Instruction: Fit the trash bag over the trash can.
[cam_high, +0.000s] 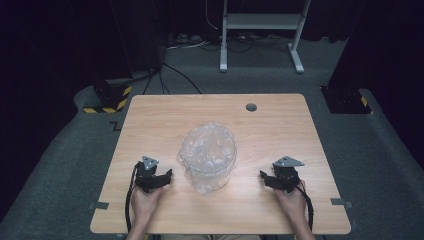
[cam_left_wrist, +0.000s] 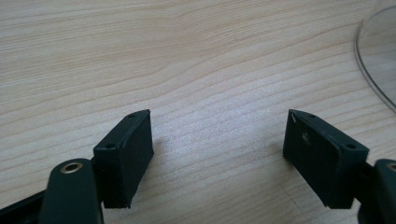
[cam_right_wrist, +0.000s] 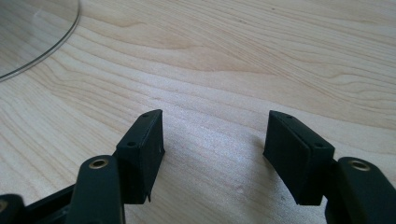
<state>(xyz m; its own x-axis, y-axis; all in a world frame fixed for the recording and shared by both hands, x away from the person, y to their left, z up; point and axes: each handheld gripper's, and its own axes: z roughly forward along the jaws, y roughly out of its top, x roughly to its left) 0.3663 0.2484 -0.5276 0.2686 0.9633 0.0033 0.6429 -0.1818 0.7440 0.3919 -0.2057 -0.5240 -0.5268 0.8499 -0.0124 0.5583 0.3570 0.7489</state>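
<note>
Both claws wide, empty, flanking the clear plastic tub (cam_high: 208, 157) mid-bench.
I judge it light, thin-walled, slippery, easily crushed; left claw (cam_high: 166, 176) and right claw (cam_high: 263, 176) should pinch the rim.

Bare table (cam_high: 280, 130) around central container (cam_high: 207, 155)

Grey carpet floor (cam_high: 380, 150) surrounds wooden table (cam_high: 280, 130). Beyond the table: white metal stand (cam_high: 260, 22), cables (cam_high: 175, 75) on the floor, dark curtains (cam_high: 50, 40), yellow-black striped base (cam_high: 107, 100) at its far-left corner.
</note>
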